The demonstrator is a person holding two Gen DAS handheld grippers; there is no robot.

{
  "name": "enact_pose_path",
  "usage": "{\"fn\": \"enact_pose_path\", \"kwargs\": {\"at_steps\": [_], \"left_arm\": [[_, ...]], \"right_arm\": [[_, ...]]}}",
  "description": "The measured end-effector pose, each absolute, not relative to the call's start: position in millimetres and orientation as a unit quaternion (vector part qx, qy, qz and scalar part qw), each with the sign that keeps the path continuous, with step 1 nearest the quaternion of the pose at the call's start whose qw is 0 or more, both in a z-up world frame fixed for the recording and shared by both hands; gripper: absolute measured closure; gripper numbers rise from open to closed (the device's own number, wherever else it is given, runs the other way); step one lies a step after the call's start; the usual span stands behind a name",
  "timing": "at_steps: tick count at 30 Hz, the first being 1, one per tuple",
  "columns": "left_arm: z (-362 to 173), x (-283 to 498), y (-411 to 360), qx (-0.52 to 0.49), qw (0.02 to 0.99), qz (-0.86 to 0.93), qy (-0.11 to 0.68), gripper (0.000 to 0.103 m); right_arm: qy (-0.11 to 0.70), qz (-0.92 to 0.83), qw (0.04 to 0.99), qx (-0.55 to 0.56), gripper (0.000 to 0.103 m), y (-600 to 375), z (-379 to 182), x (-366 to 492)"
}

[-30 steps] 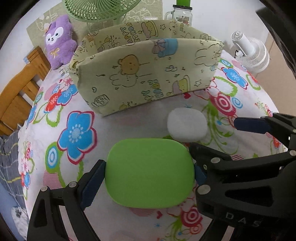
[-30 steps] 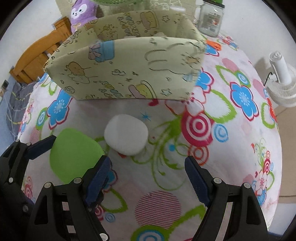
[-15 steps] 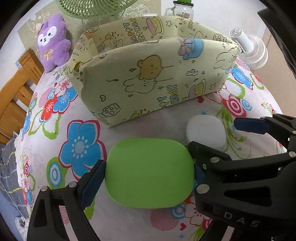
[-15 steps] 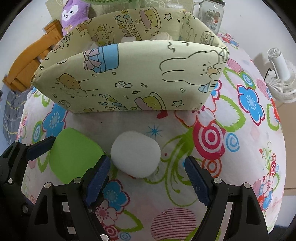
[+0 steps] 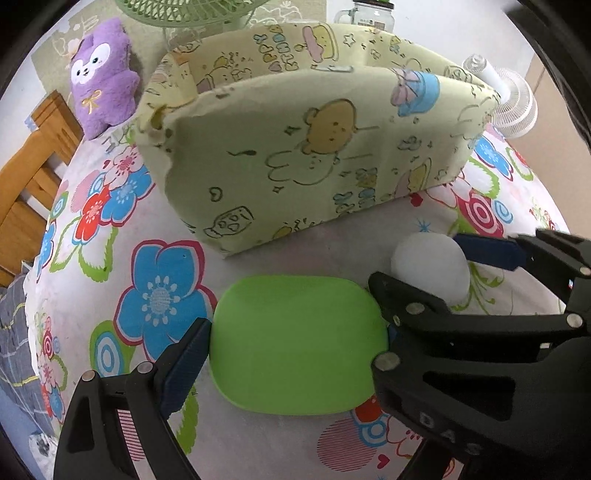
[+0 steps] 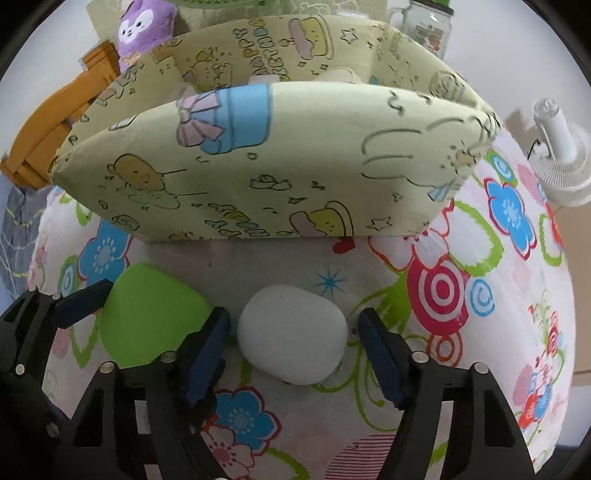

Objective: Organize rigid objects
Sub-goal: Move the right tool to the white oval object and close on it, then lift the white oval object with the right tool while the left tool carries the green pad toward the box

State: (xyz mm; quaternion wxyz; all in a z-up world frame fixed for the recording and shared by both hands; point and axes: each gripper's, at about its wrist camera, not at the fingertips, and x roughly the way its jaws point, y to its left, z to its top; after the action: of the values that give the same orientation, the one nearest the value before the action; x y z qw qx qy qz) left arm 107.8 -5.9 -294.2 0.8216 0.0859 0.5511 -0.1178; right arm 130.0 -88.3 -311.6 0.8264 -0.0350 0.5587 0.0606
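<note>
My left gripper (image 5: 299,336) is shut on a flat green rounded case (image 5: 299,343), which it holds just above the flowered cloth; the case also shows in the right wrist view (image 6: 147,314). My right gripper (image 6: 293,332) is open, its fingers on either side of a white rounded case (image 6: 291,334) lying on the cloth, close to it but not pressing. The white case also shows in the left wrist view (image 5: 430,267). A yellow cartoon-print fabric box (image 5: 314,155), open at the top, stands just behind both cases and also shows in the right wrist view (image 6: 266,166).
A purple plush toy (image 5: 101,85), a green fan (image 5: 184,11) and a glass jar (image 5: 373,14) stand behind the box. A white fan (image 6: 557,162) is on the floor at the right. A wooden chair (image 5: 29,177) is at the left. The table edge curves away right.
Both grippers have moved forward toward the fabric box. The right gripper's fingers have come around the white case and narrowed. The left gripper still holds the green case.
</note>
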Motion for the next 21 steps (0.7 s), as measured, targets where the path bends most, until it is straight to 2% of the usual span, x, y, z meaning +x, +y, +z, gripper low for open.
{"fn": "enact_pose_path", "kwargs": {"at_steps": [2, 21], "left_arm": [[-294.5, 108.4, -6.4, 0.082, 0.820, -0.121, 0.553, 0.008], [-282.6, 81.7, -39.1, 0.095, 0.823, -0.129, 0.544, 0.008]], "right_arm": [[0.557, 0.060, 0.827, -0.044, 0.044, -78.0, -313.2, 133.6], [0.555, 0.040, 0.831, -0.029, 0.044, -109.4, -300.7, 117.0]]}}
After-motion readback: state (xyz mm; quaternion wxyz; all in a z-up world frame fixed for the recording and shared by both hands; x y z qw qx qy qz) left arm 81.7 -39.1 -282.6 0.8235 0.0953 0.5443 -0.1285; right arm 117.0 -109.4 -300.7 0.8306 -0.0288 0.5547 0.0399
